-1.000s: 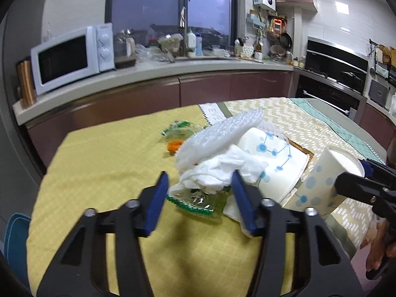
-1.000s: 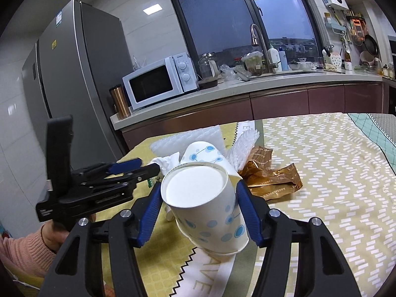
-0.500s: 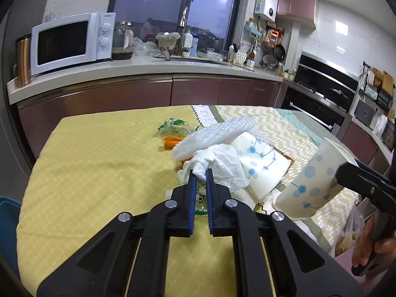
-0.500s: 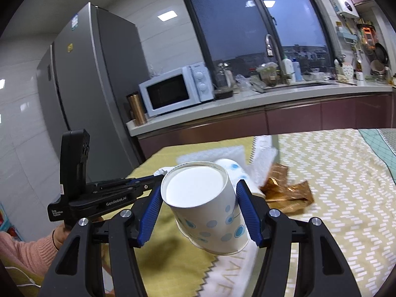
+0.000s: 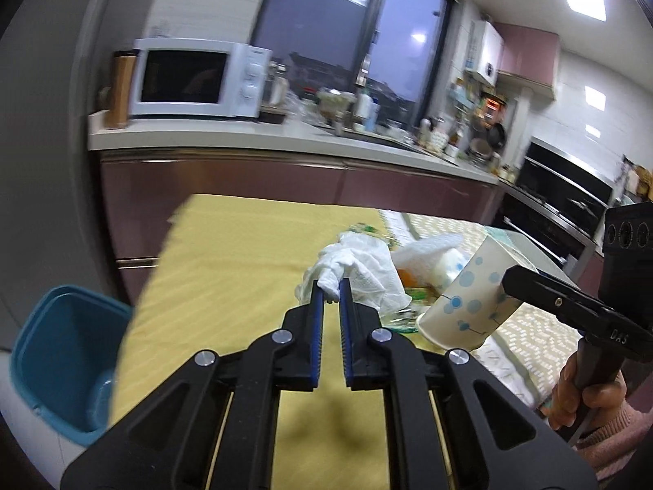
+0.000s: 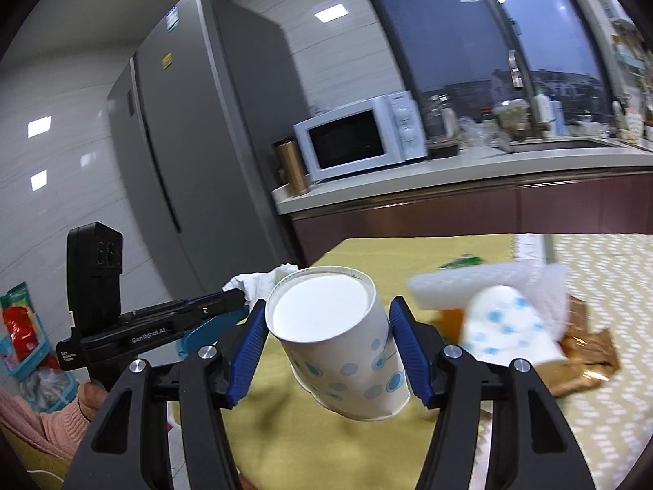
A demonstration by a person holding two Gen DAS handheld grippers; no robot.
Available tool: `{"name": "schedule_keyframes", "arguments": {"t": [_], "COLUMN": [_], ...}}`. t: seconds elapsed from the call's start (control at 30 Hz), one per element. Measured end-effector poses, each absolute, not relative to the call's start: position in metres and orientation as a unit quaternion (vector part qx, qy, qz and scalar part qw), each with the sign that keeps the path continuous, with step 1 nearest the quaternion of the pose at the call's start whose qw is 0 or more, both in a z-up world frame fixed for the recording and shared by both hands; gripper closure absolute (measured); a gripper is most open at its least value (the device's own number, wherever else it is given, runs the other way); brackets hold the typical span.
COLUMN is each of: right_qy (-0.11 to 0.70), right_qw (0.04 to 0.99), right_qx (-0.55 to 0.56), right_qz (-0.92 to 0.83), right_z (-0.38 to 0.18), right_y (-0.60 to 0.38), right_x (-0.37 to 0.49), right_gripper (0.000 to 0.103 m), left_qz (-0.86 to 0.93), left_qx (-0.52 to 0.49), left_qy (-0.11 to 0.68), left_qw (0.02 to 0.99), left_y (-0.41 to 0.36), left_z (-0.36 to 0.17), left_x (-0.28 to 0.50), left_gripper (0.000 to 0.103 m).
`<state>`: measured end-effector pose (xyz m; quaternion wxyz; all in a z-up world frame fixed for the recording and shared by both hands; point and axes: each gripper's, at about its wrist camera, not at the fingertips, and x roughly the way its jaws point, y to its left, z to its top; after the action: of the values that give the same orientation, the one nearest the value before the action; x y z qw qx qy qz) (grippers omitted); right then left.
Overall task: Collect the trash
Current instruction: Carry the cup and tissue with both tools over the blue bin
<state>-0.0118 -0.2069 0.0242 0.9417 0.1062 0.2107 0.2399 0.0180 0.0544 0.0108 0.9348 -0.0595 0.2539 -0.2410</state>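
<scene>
In the left wrist view, the left gripper [image 5: 329, 290] is seen almost fully closed, its jaws having just been closing, and a crumpled white tissue [image 5: 355, 269] is pinched between the blue fingertips [image 5: 316, 298] and lifted off the yellow tablecloth [image 5: 228, 269]. A blue bin [image 5: 61, 363] stands on the floor just beside the table's left edge, open at the top and seemingly near empty. To the right, a dotted paper cup [image 5: 469, 298] is held tilted in the air by the right gripper [image 5: 514, 281], gripped by a hand [image 5: 587, 392] in a pink sleeve. In the right wrist view, the right gripper [image 6: 326, 343] is seen about half open, with the cup [image 6: 338, 339] clamped by its sides between the blue pads [image 6: 249, 343], base toward the camera. Left on the table are a second dotted cup [image 6: 506, 326] lying on its side, a white foam sheet [image 6: 469, 286], a green wrapper [image 6: 461, 262] and a gold wrapper [image 6: 587, 347]. The step in hand is judged to be the carrying of two picked items away from the pile. The next move would call for both to be brought over the bin and released there, after which the remaining litter could be fetched.
</scene>
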Motion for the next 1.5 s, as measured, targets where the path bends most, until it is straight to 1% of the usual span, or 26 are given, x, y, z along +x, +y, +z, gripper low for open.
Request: {"name": "schedule_keyframes", "arguments": {"t": [0.33,0.53,0.7,0.83,1.03,1.5], "right_qy": [0.233,0.242,0.256,0.268,0.308,0.398], "right_qw": [0.912,0.893,0.876,0.863,0.844,0.817], "right_qx": [0.074,0.052,0.044,0.037,0.03,-0.015], "right_qz": [0.328,0.377,0.407,0.426,0.438,0.418], "right_z": [0.028,0.029,0.027,0.024,0.009,-0.036], "right_y": [-0.127,-0.069,-0.031,-0.003,0.037,0.101], "right_x": [0.037,0.066,0.084,0.098,0.121,0.165], "right_gripper": [0.044,0.044,0.044,0.044,0.044,0.044], "left_qz": [-0.126,-0.058,-0.016,0.004,0.027,0.048], "left_qx": [-0.079,-0.085,-0.092,-0.093,-0.098,-0.095], "left_qy": [0.243,0.248,0.267,0.286,0.312,0.361], "left_qw": [0.959,0.963,0.959,0.954,0.945,0.926], "left_y": [0.159,0.217,0.258,0.269,0.284,0.286], "left_z": [0.015,0.003,-0.013,-0.031,-0.055,-0.097], "left_x": [0.0,-0.005,0.004,0.009,0.025,0.06], "left_gripper": [0.095,0.095,0.095,0.095,0.095,0.094]}}
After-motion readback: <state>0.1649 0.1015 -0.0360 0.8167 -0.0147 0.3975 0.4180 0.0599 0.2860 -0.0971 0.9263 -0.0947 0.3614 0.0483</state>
